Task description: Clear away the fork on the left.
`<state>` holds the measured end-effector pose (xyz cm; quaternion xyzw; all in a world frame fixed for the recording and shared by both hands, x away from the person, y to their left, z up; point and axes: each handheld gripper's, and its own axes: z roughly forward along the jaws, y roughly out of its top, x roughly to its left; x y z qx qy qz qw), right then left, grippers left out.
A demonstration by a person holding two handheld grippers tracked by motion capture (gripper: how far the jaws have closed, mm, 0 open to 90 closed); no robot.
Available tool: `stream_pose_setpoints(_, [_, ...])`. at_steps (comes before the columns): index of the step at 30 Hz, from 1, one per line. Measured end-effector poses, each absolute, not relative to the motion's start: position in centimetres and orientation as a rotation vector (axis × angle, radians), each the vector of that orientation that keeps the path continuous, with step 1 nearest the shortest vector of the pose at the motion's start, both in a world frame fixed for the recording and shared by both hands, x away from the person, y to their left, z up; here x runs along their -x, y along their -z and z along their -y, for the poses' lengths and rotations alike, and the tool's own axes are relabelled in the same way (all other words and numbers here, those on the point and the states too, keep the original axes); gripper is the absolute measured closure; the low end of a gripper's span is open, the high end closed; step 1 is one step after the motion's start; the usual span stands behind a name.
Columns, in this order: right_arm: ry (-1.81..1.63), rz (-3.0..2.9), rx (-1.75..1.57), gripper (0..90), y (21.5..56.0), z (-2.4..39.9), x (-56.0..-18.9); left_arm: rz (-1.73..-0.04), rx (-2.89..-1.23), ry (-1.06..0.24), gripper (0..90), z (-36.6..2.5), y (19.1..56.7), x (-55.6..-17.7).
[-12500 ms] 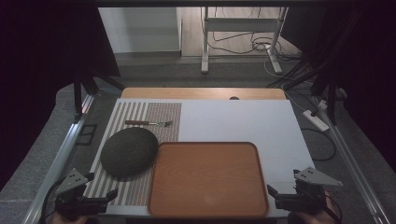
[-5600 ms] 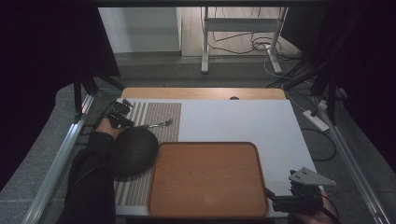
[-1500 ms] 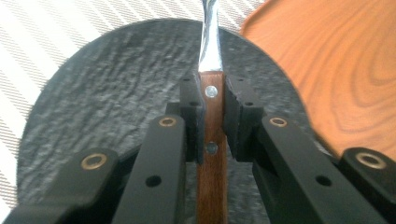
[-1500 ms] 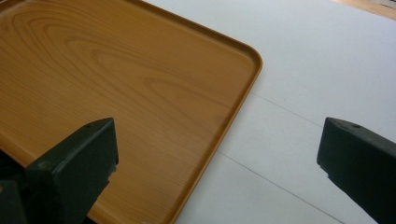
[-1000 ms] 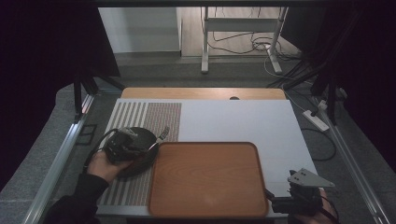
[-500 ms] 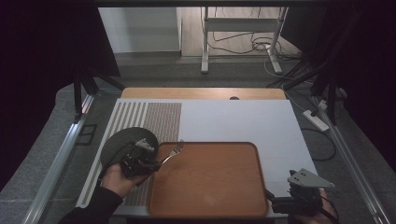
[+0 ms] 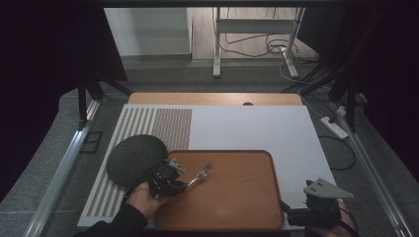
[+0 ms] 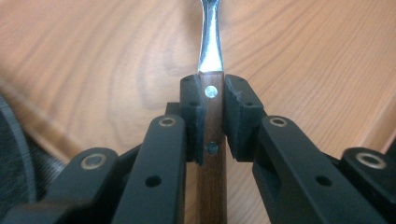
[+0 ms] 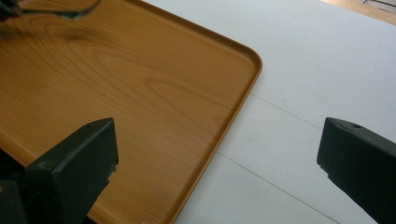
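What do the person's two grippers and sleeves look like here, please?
Both grippers are black, each with two blocky jaws. The left gripper has brass-coloured pivot pins on its linkage arms and notched pads. The right gripper carries a grey three-cornered plate on top, and its jaw tips are plain, square blocks. The left forearm wears a dark sleeve.

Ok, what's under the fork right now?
The wooden tray lies under the fork, which the left hand-held gripper holds by its wooden handle. Whether the prongs touch the tray can't be told; the handle's rear is hidden by the hand-held gripper.
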<state>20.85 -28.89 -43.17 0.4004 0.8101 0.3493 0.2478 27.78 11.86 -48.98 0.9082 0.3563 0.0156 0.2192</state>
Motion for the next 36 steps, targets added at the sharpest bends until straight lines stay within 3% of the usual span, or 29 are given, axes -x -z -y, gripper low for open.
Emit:
stream_pose_setpoints(8, [-0.953,-2.209,-1.091,0.0,43.2,28.9,-20.8,-0.941,-2.568,-0.02,74.9,-10.8,50.4,-27.8])
stream_pose_setpoints(11, [-0.952,-2.21,-1.093,0.0,43.2,28.9,-20.9,-0.919,-2.515,-0.043,71.5,-10.7,49.5,-28.3])
stream_pose_setpoints(13, [-0.949,-2.212,-1.094,0.0,43.2,28.9,-20.9,-0.928,-2.474,-0.038,74.2,-10.6,48.8,-28.9])
stream_pose_setpoints(15, [-0.948,-2.211,-1.096,0.0,43.2,28.9,-20.9,-0.908,-2.457,-0.006,87.2,-10.1,48.6,-29.3])
stream_pose_setpoints(17, [-0.95,-2.209,-1.098,0.0,43.2,28.9,-20.9,-0.876,-2.492,0.002,88.8,-9.3,48.8,-29.6])
stream_pose_setpoints(26, [-0.955,-2.209,-1.1,0.0,43.2,28.9,-20.9,-0.775,-2.622,-0.06,88.9,-6.3,50.2,-29.8])
stream_pose_setpoints(36, [-0.957,-2.209,-1.101,0.0,43.2,29.0,-20.9,-0.87,-2.582,-0.084,88.9,-8.1,50.4,-31.2])
